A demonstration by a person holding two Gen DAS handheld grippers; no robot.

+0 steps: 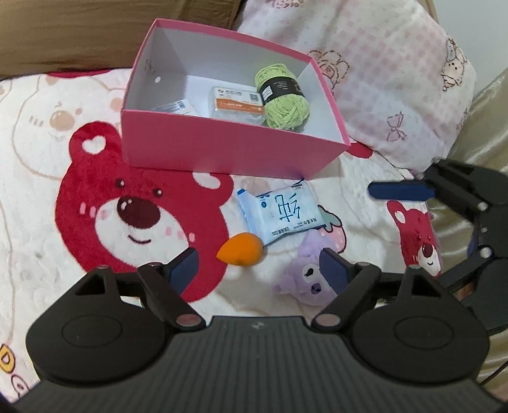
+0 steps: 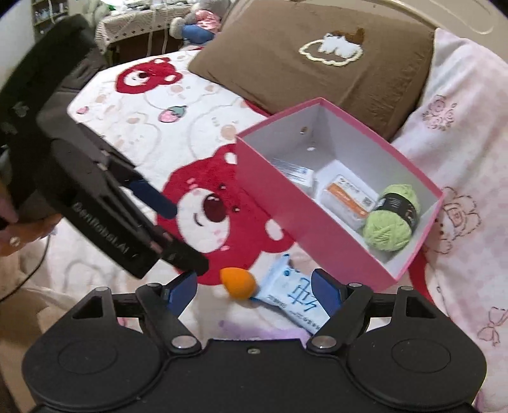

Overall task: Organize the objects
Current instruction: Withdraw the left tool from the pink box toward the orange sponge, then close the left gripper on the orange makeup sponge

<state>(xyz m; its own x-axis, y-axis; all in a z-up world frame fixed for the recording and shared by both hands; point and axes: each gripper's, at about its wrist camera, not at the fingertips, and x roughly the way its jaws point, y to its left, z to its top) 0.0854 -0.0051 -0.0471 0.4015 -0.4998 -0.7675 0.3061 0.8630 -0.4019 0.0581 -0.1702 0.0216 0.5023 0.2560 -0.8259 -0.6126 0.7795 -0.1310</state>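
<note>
A pink box [image 1: 222, 149] [image 2: 285, 206] stands open on the bear-print blanket. Inside it are a green yarn ball [image 1: 285, 104] [image 2: 389, 219] and an orange-labelled packet [image 1: 238, 104] [image 2: 346, 197]. In front of the box lie an orange egg-shaped sponge [image 1: 241, 252] [image 2: 238, 282], a blue tissue pack [image 1: 282, 213] [image 2: 292, 298] and a purple plush toy [image 1: 308, 279]. My left gripper [image 1: 257, 267] is open, with the sponge between its fingers and untouched. My right gripper [image 2: 254, 284] is open just above the sponge and the tissue pack.
A brown pillow [image 2: 317, 79] lies behind the box, and a pink-checked pillow [image 1: 381, 79] [image 2: 470, 190] lies at its right. A hand [image 2: 6, 216] holds the left tool at the left edge. Far back stand a table and soft toys [image 2: 197, 22].
</note>
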